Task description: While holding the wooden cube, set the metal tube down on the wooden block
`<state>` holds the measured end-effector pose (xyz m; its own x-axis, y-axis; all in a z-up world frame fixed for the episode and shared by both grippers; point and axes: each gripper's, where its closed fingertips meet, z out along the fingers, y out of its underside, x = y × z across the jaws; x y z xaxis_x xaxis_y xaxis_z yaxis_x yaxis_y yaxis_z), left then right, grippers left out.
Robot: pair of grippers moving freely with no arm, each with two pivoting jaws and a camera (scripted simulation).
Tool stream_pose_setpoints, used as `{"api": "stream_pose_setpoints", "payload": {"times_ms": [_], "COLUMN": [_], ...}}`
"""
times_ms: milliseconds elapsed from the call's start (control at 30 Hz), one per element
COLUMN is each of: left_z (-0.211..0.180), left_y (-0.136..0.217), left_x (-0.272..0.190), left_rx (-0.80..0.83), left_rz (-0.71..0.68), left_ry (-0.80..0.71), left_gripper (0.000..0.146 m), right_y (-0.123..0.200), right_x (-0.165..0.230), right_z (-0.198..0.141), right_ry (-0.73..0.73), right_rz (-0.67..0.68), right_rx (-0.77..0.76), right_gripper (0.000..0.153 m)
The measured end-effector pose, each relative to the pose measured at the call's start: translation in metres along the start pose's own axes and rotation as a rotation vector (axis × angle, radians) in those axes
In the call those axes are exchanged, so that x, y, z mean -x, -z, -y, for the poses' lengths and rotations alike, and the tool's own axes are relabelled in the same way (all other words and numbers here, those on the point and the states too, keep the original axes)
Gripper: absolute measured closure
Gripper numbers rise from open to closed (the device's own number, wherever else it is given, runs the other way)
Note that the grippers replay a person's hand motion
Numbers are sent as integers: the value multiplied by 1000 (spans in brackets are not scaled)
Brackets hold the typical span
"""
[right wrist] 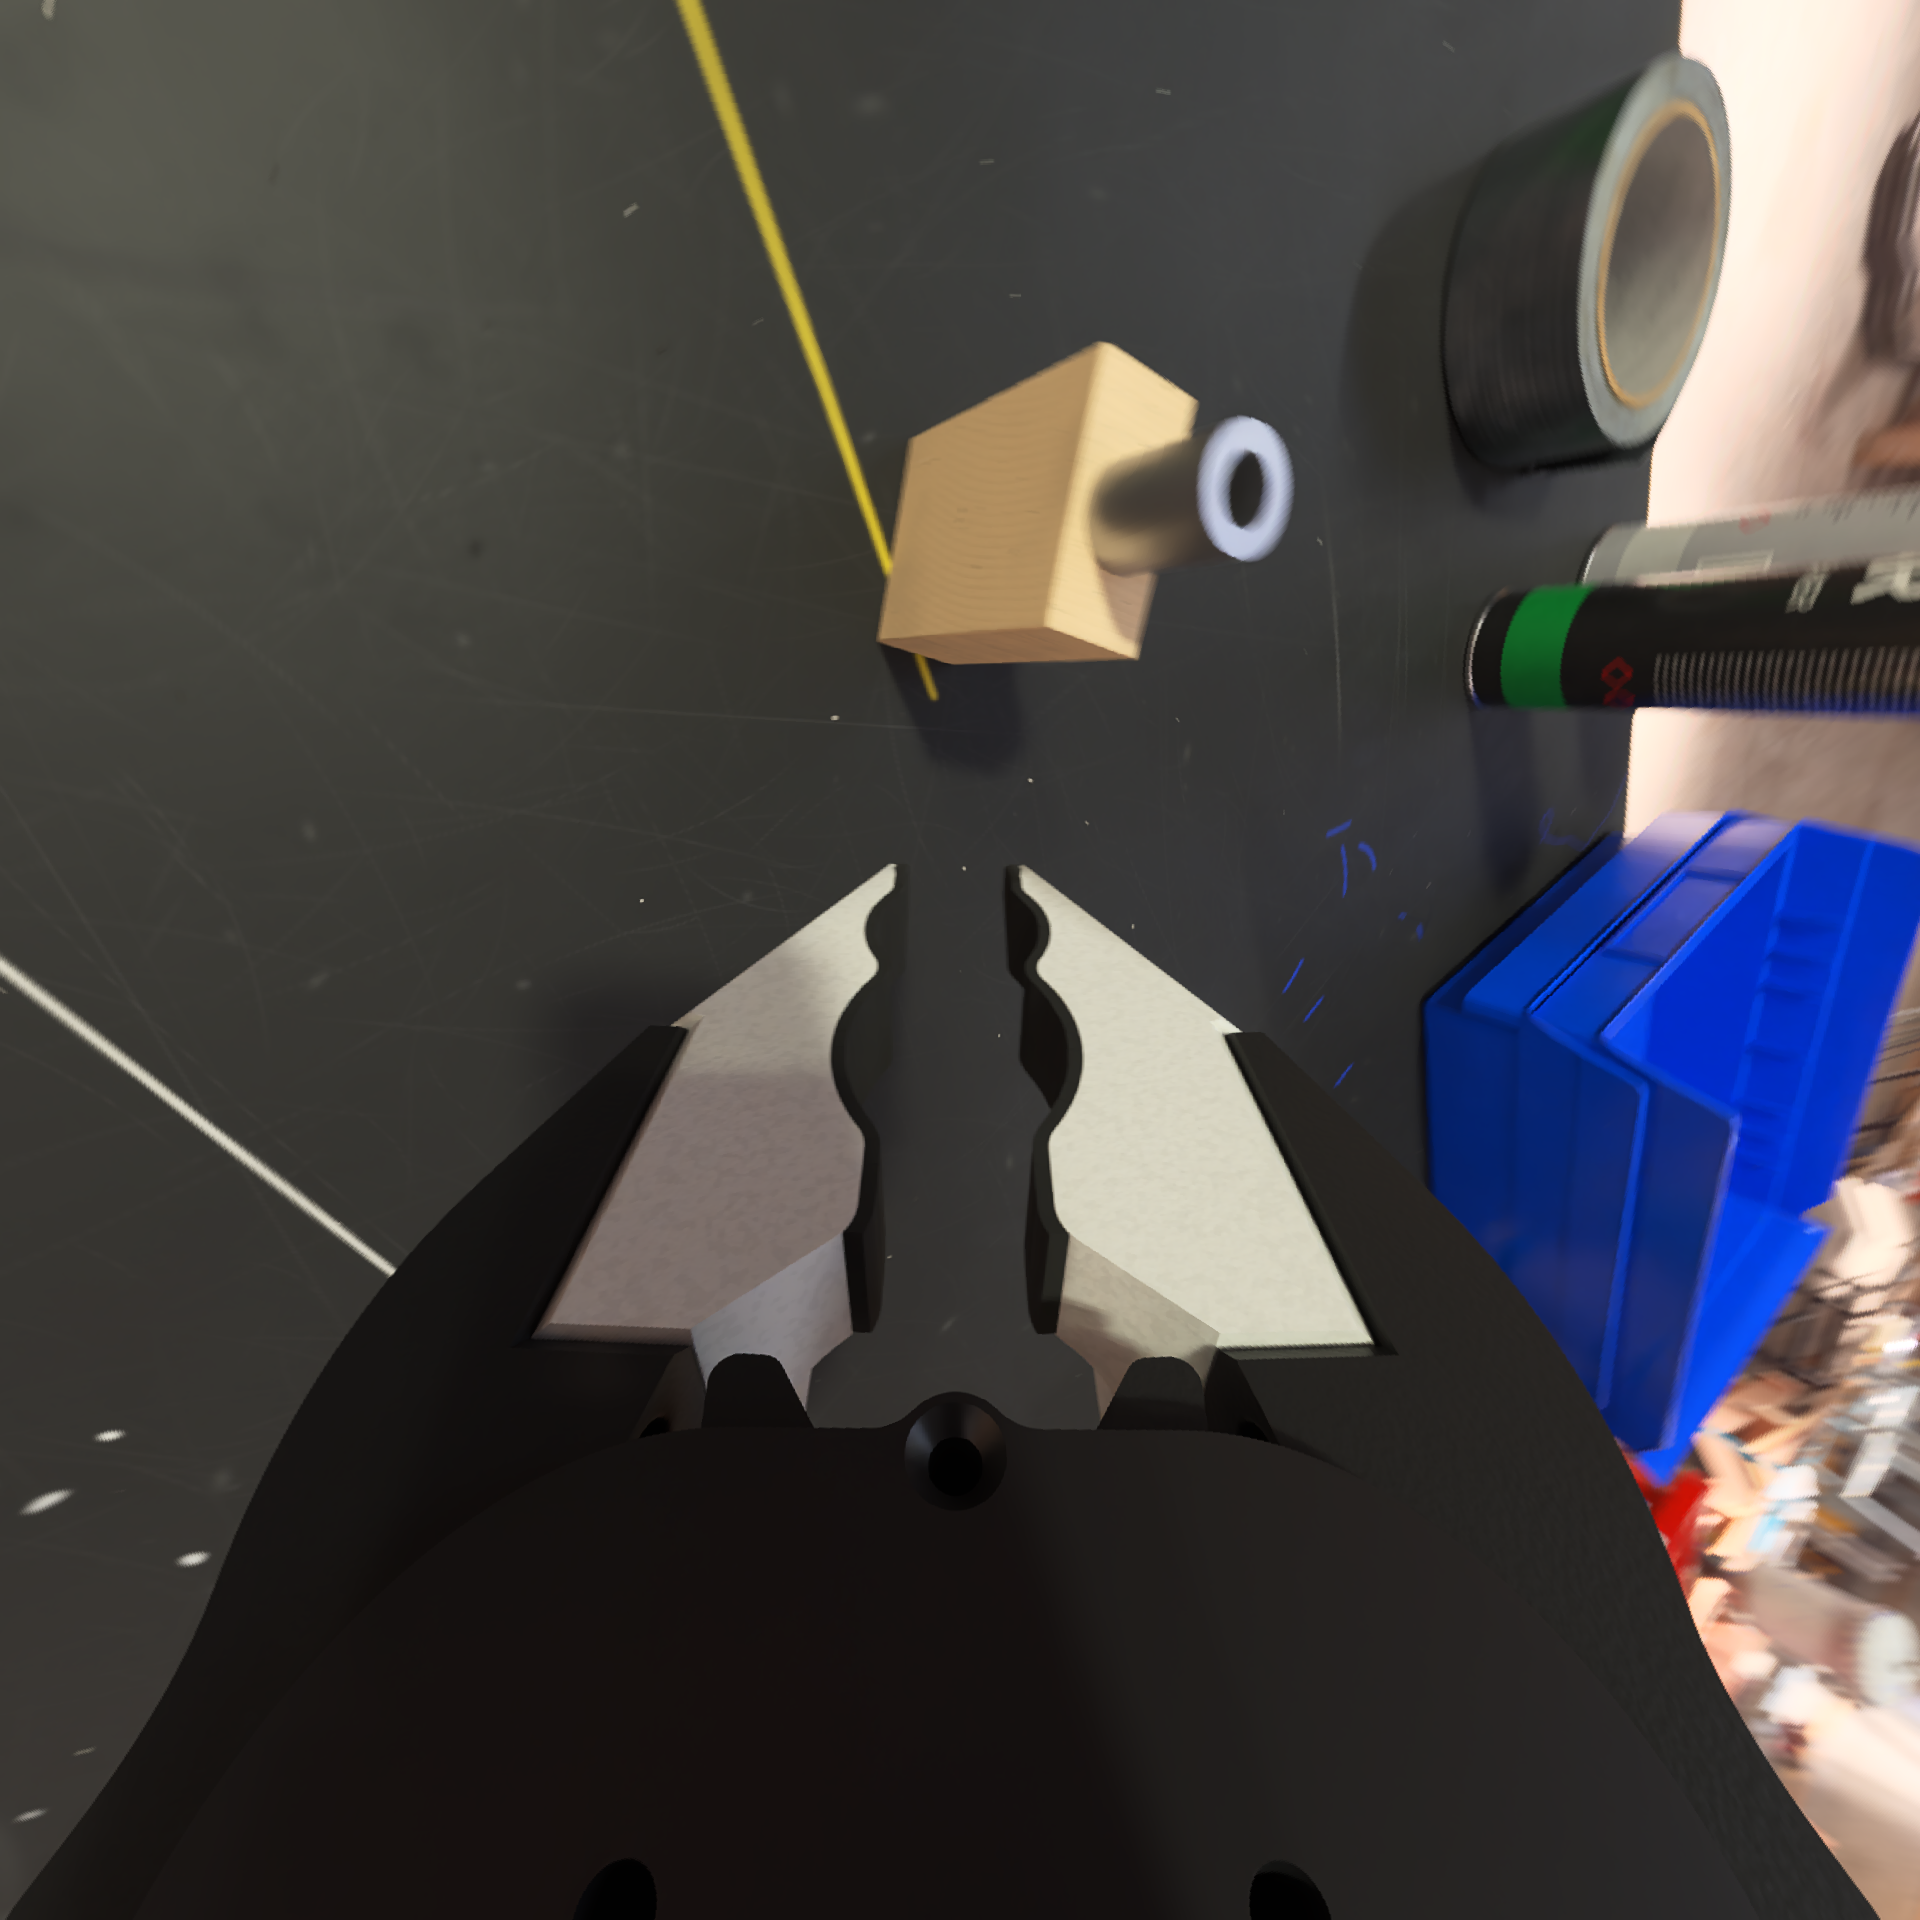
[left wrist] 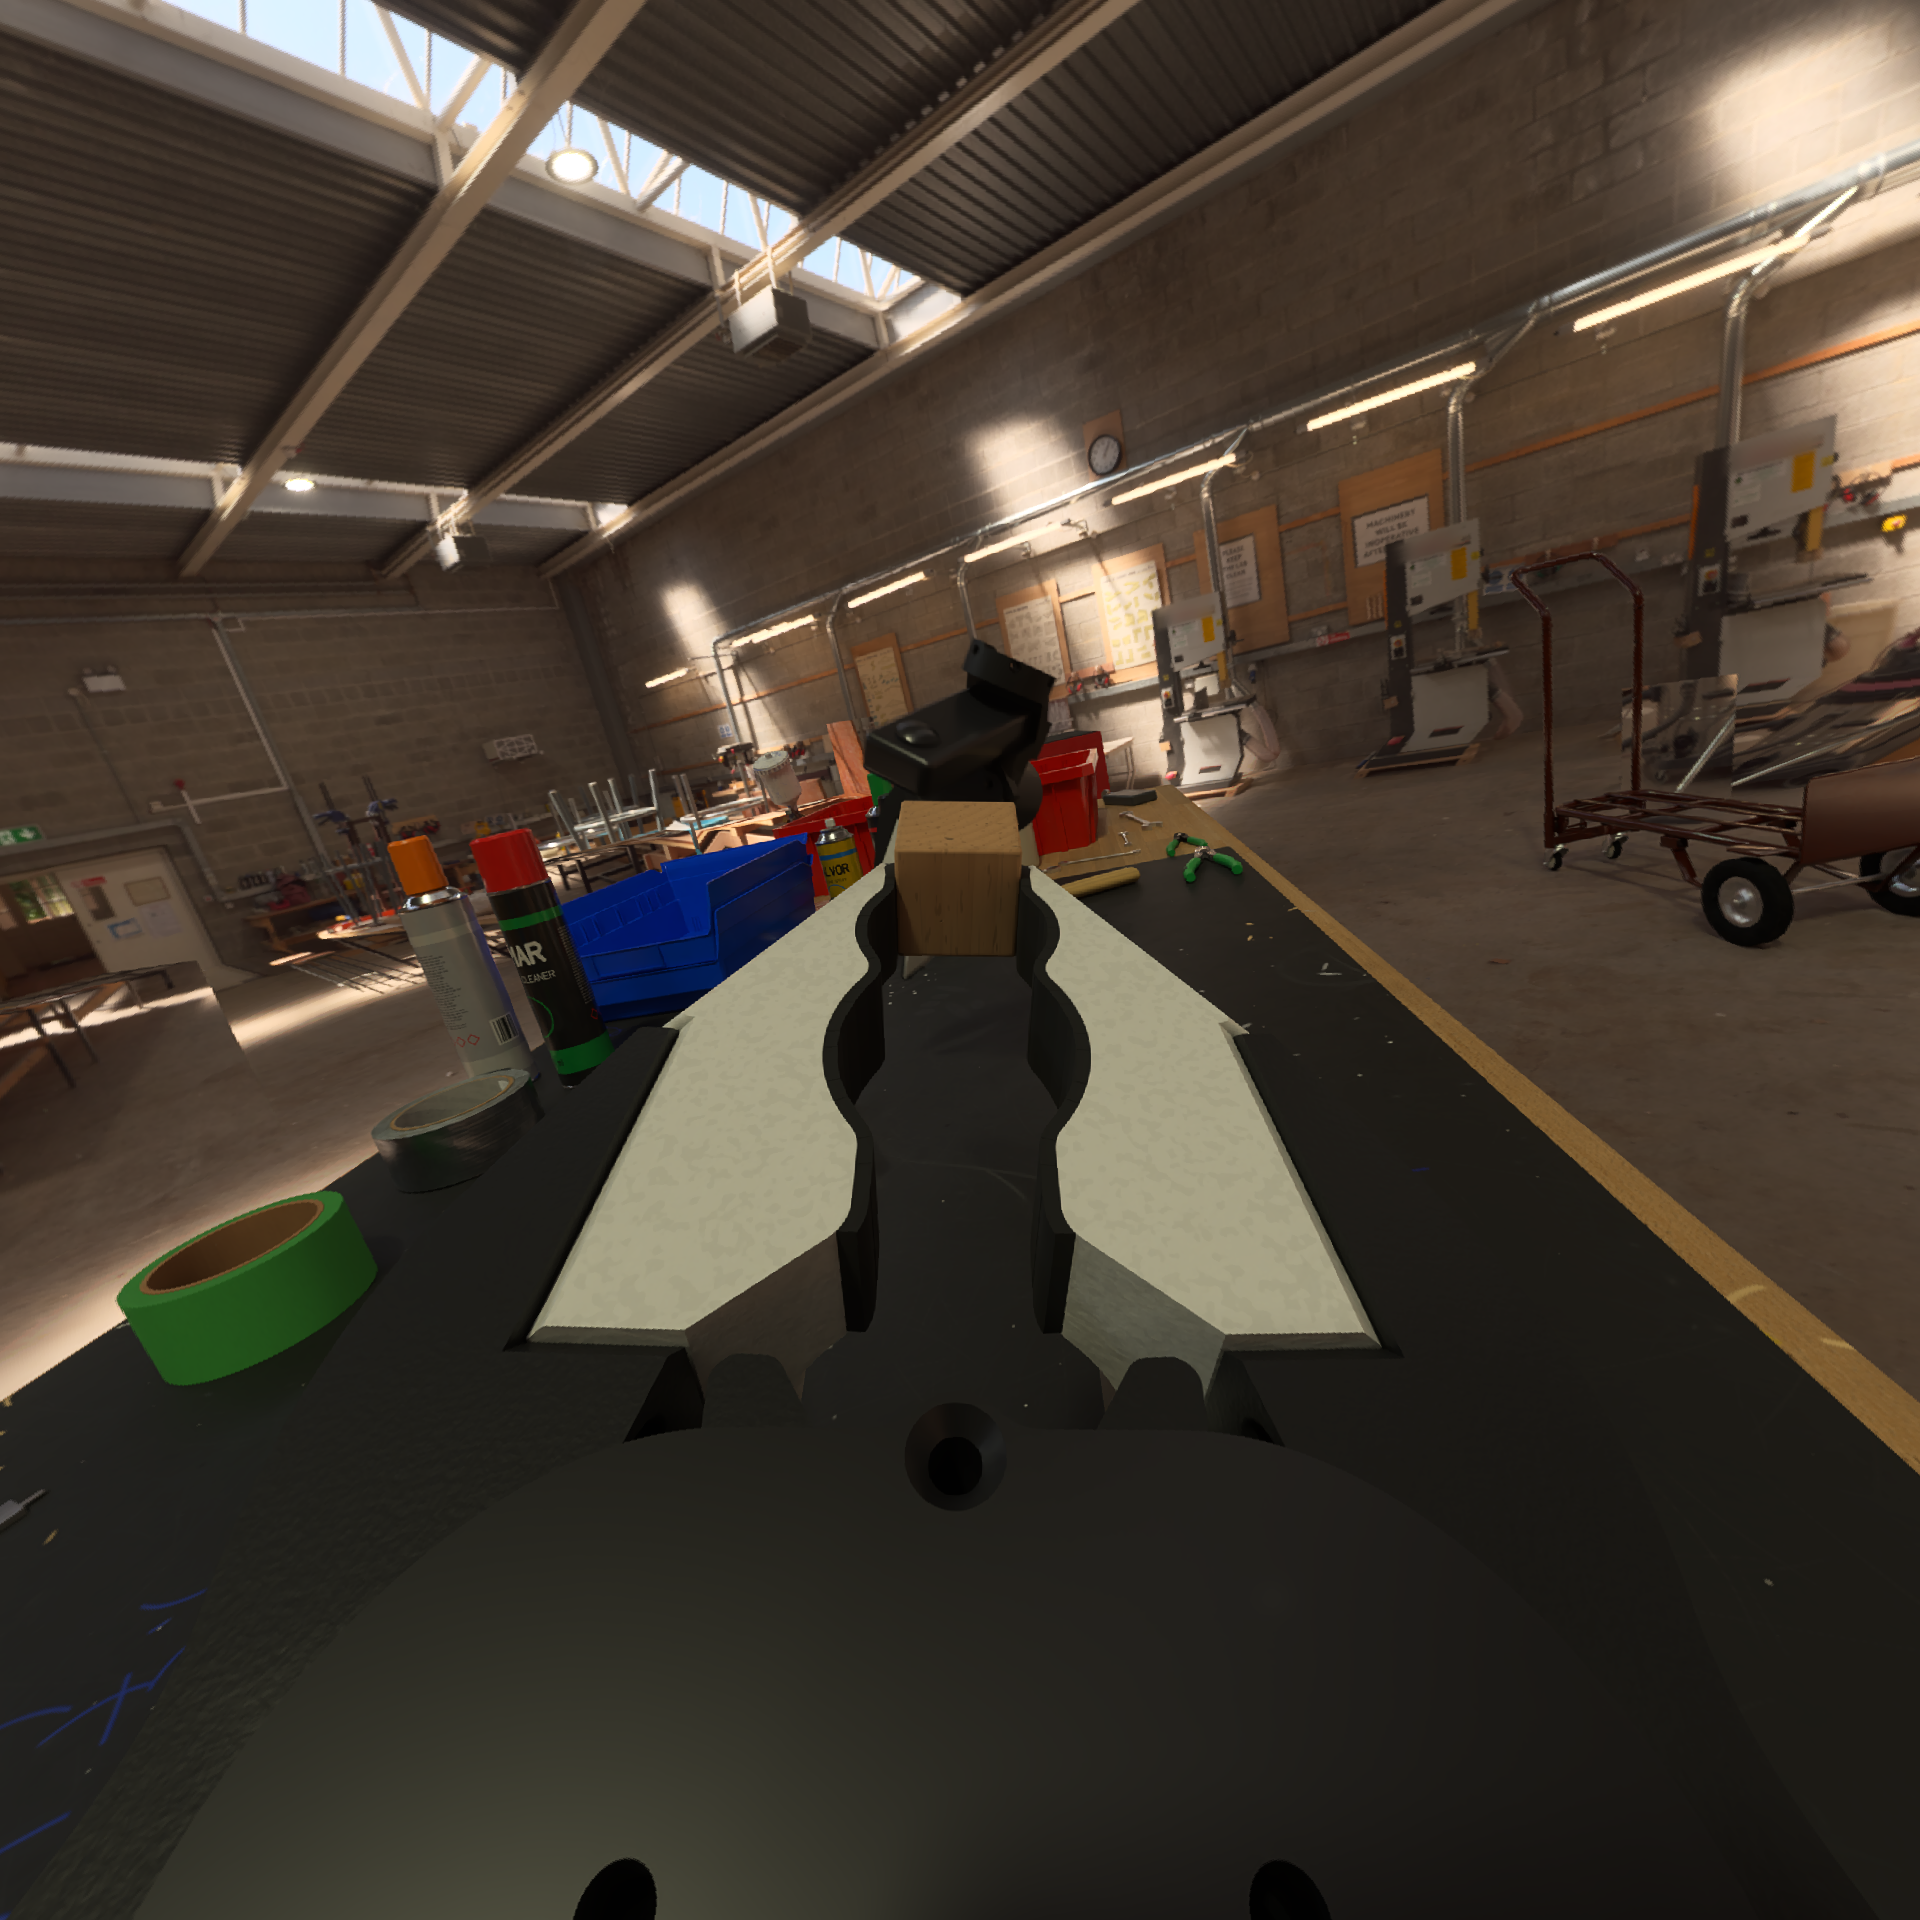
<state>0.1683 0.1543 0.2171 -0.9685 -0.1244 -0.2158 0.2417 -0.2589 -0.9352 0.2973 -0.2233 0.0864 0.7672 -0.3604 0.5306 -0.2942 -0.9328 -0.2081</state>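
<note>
The metal tube [right wrist: 1153,509] stands on end on top of the wooden block [right wrist: 987,520], with its long axis upright and its open ring end facing up. The block rests on the dark counter [right wrist: 416,520], towards the edge that carries the cans and tape.

The right gripper [right wrist: 956,873] points down at the counter. The block and tube lie straight ahead of its jaws and slightly towards that same edge, clear of the tips. Its jaws stand parted by a narrow gap with nothing between them. By the look of it the placing is done, and what remains is to draw away without knocking the tube.

The right gripper is the nearer to the tube. The left gripper [left wrist: 958,914] has its jaws closed on the two side faces of the wooden cube [left wrist: 956,862], which sits at their very tips, above the counter.

There is one tube, one block and one cube. There are two tape rolls, one green [left wrist: 249,1288] near a counter corner and one dark [right wrist: 1527,312]. Three spray cans are in sight, among them a black can [right wrist: 1662,644] with a green band. A nested stack of blue bins [right wrist: 1662,1091] sits at the same edge; I cannot count the bins exactly.
</note>
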Motion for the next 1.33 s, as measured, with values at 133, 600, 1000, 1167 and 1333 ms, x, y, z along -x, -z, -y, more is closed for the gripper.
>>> {"api": "stream_pose_setpoints", "payload": {"times_ms": [133,600,1000,1167,1333], "left_z": [-2,-3,-3,-5,-7], "left_y": [-3,-2,-4,-5,-5], "left_x": [-1,-2,-5,-4,-4], "left_rx": [0,3,-3,1,-3], "left_rz": [-9,-22,-35,-35,-38], "left_ry": [9,13,19,22,32], "left_gripper": [125,125,125,125,125], "right_y": [1,-24,-20,-25,-39], "right_x": [-21,-24,-7,-18,-11], "right_z": [-7,5,7,11,7], "right_ry": [-150,-225,-179,-246,-245], "right_rz": [-9,163,201,162,232], "right_rx": [27,59,23,22,70], "right_gripper": [147,101,117,118,117]}}
